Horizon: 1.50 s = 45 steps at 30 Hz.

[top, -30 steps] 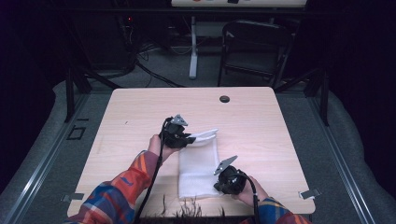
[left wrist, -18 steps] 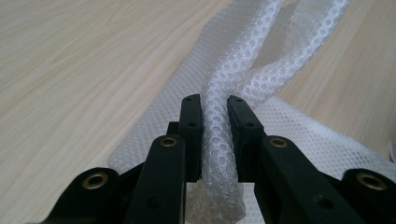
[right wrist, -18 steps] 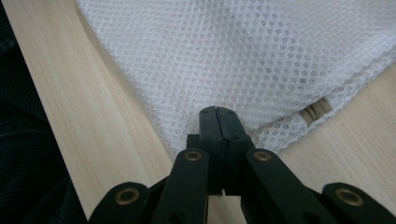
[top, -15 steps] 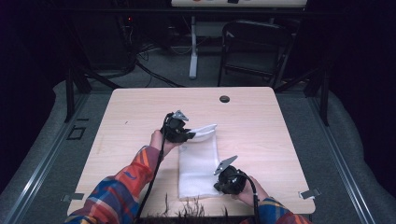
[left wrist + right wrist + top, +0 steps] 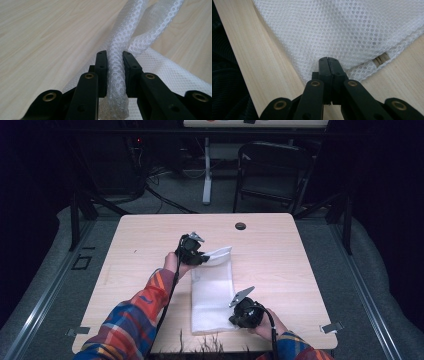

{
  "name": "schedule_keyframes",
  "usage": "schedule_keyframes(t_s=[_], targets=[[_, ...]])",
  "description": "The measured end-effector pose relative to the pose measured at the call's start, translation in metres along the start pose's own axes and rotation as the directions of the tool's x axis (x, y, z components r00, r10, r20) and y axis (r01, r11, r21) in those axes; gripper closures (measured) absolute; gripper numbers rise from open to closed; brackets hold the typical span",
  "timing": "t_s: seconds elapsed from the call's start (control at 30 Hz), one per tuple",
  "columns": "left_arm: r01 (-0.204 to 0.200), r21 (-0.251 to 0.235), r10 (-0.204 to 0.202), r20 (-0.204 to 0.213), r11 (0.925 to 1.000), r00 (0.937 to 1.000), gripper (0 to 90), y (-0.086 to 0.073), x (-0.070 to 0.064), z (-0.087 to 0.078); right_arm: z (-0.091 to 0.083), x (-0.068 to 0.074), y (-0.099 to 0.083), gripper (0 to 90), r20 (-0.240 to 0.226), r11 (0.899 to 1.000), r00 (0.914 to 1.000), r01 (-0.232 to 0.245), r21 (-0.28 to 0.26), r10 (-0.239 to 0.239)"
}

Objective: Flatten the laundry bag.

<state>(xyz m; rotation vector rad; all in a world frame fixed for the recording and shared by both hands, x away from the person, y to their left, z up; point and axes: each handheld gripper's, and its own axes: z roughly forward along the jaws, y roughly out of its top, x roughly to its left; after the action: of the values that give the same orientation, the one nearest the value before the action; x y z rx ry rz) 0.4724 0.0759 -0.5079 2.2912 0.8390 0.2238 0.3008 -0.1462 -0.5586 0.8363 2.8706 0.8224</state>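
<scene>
Dark floor, cables and a folding chair [image 5: 272, 170] lie beyond the far edge of a pale wooden desk [image 5: 135, 250], which carries a small round dark spot [image 5: 240, 226] near the middle of that edge. Left of the desk's centre, the left gripper [image 5: 200, 256] is clamped on a bunched roll of the white mesh bag [image 5: 212, 290]; in the left gripper view that roll [image 5: 117, 72] stands between the jaws and lifts off the wood. From there the bag lies flat in a long strip toward the near edge. At its near right corner, close to the desk's near edge, the right gripper [image 5: 239, 316] has its jaws pressed together on the bag's hem [image 5: 329, 65], just beside a small tan tag [image 5: 380, 59].
</scene>
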Motion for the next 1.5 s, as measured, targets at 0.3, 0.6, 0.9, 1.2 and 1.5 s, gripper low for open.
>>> schedule_keyframes(t_s=[0.3,0.6,0.9,1.2,1.5], targets=[[0.013,0.012,-0.012,-0.045,0.9998,0.9989,75.7,0.017,0.011,0.006,0.0,0.0,0.0,90.0,-0.003,1.0,1.0,-0.002,-0.007,0.002],[0.063,-0.024,-0.064,-0.047,0.9977,0.9968,57.6,0.028,0.029,0.0,-0.001,0.0,0.001,90.0,0.002,1.0,0.9999,0.015,0.023,-0.015],[0.071,-0.023,-0.074,-0.127,0.9972,0.9892,29.8,0.032,0.03,-0.007,0.0,0.001,0.0,87.3,0.004,1.0,0.9999,-0.012,-0.008,0.012],[0.045,-0.027,-0.049,-0.166,0.9986,0.985,17.6,0.035,0.023,-0.021,-0.003,-0.001,0.003,79.2,0.032,0.999,0.9995,0.007,0.034,-0.008],[0.03,-0.014,-0.031,-0.096,0.9995,0.9949,15.6,0.03,0.006,-0.03,-0.013,-0.006,0.006,47.9,0.05,0.998,0.9975,-0.052,0.025,0.051]])
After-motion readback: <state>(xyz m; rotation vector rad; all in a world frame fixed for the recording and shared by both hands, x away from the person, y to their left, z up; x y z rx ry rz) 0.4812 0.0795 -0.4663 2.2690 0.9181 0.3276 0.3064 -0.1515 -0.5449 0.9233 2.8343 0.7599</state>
